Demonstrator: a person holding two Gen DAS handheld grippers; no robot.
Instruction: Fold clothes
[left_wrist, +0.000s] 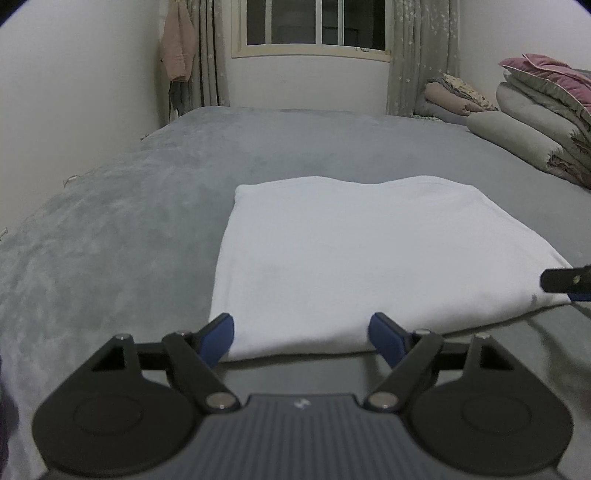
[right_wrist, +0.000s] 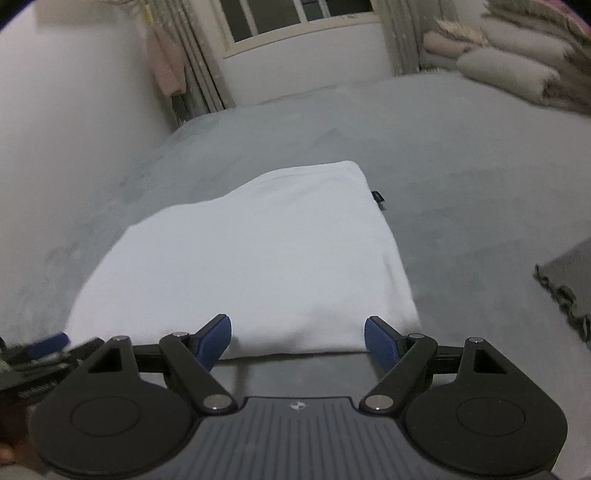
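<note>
The white garment (left_wrist: 332, 258) lies folded into a neat rectangle on the grey bed (left_wrist: 129, 221), flat and smooth; the left gripper (left_wrist: 301, 338) sits at the near edge, blue pads spread wide either side of that edge and nothing pinched between them; the right gripper (right_wrist: 297, 338) is likewise at the near edge by the garment's right corner, jaws wide and empty, though its view is blurred; a small dark label (right_wrist: 377, 197) pokes from the garment's far right side; folded quilts (left_wrist: 546, 122) are stacked at the far right of the bed, well apart from the garment; a window (left_wrist: 314, 26) with curtains (left_wrist: 421, 55) stands beyond.
</note>
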